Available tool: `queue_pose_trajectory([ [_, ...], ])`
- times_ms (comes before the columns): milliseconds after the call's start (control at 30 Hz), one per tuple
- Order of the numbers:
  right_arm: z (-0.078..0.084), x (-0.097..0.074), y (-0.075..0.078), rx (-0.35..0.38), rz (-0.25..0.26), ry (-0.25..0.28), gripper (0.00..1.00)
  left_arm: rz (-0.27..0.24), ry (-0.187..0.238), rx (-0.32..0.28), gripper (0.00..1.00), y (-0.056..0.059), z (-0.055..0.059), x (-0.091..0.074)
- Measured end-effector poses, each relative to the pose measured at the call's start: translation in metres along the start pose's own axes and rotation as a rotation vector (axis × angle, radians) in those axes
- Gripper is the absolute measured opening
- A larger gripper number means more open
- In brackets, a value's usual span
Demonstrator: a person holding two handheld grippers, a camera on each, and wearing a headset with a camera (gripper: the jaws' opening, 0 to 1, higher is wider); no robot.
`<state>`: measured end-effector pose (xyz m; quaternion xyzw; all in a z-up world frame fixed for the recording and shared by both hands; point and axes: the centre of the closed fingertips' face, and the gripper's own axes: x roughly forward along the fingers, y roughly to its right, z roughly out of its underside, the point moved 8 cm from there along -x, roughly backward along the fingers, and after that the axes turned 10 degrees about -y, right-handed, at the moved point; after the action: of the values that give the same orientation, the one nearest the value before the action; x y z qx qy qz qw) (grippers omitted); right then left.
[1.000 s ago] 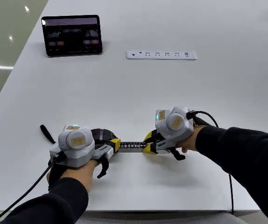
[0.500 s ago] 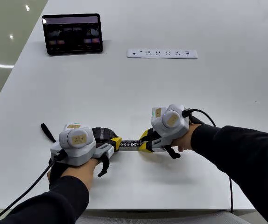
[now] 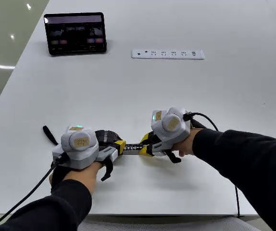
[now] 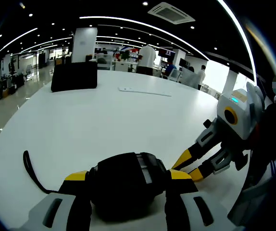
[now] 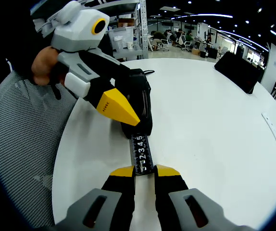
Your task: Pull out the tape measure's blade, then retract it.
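Letting the blade (image 5: pixel 141 153) slip from your right gripper (image 5: pixel 143 170), pinched on its tip, could whip it back into the tape measure (image 4: pixel 124 186), clamped in your left gripper (image 4: pixel 128 174) just ahead; pulling off-line could kink it.

We can read nos. on the blade (image 5: pixel 141 154) of the tape measure (image 5: pixel 138 96) in the right gripper view. It says 2, 3, 4, 5 in white on black, w/ tiny tick marks along both edges. The tablet (image 3: pixel 75 33) in the head view has a lit screen w/ small colored boxes, but they are too blurry & we can't read any words. The power strip (image 3: pixel 168 54) has little dark marks, also too small to read.
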<state>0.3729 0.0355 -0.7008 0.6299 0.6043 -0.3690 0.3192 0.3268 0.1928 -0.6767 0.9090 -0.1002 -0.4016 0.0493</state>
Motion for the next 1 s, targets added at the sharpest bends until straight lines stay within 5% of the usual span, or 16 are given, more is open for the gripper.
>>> queue_pose_trajectory([
  [1000, -0.020, 0.014, -0.004, 0.007, -0.014, 0.018, 0.10, 0.013, -0.004, -0.007, 0.58, -0.001, -0.001, -0.001],
])
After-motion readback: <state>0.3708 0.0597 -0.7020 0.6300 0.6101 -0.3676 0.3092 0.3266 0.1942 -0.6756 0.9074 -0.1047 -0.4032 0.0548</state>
